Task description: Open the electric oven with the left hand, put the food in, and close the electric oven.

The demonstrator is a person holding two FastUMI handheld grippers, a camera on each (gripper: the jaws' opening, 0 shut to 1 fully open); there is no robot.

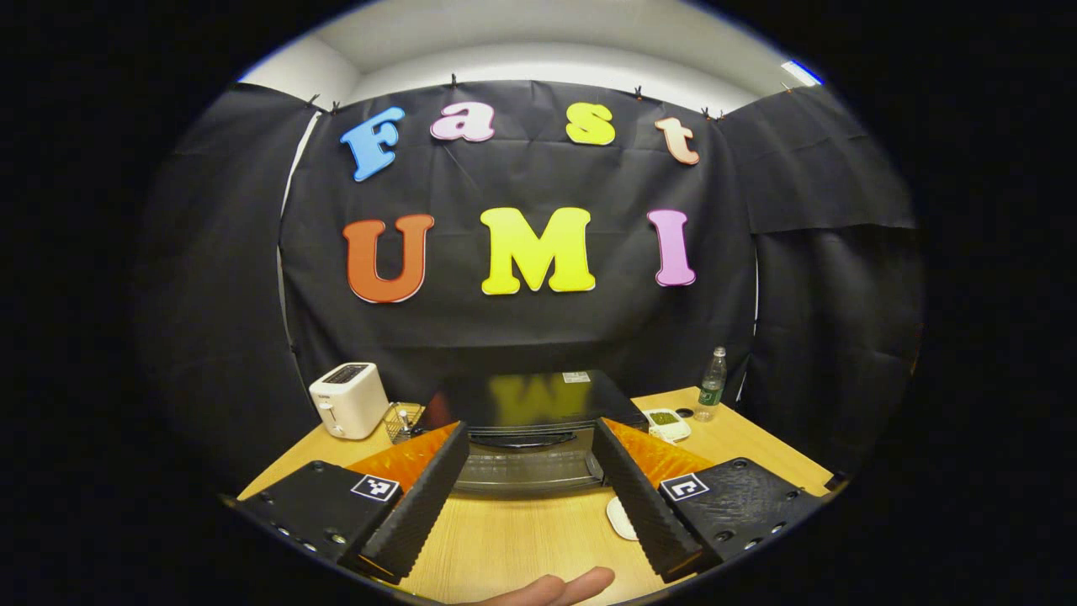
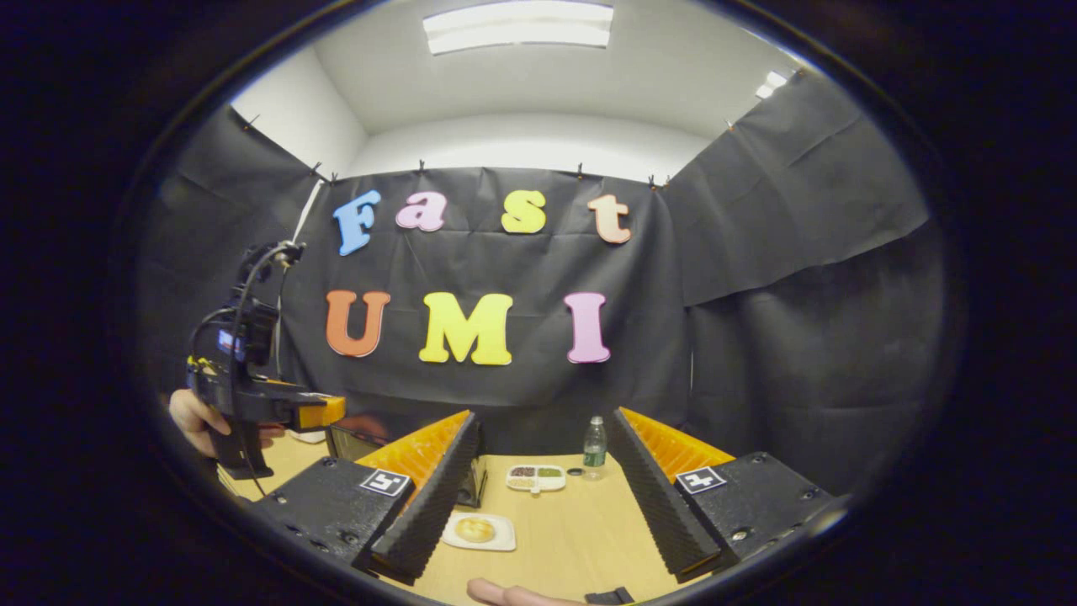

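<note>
While held above the wooden table [image 1: 505,539], left tongs [image 1: 530,497] spread wide, holding nothing, with 2 fingers [image 1: 421,497] framing the electric oven [image 1: 530,421] straight ahead. Oven dark and glossy on top, door shut, handle bar across the front, standing at the middle of the table's far half against the black cloth wall. To the oven's left, a white toaster [image 1: 347,400] and, just beside it, a small wire basket [image 1: 402,421]. To the oven's right, a small white tray with green filling [image 1: 666,423], then a clear bottle with a green label [image 1: 712,385] near the table's far right corner. Part of a white plate [image 1: 621,518] peeking out beside the right finger, and a fingertip of a person's hand [image 1: 555,589] at the bottom edge. In the right gripper view, right tongs [image 2: 538,505] likewise wide apart and empty, aimed over the table. Between the fingers, a white plate with a round golden bun [image 2: 476,530] lying near, well short of a divided tray of fillings [image 2: 536,477] and the bottle [image 2: 595,444] farther back. Oven [image 2: 358,438] partly hidden behind the left finger. Off to the left in that view, the other gripper [image 2: 315,412] raised, gripped by a hand [image 2: 195,421].
</note>
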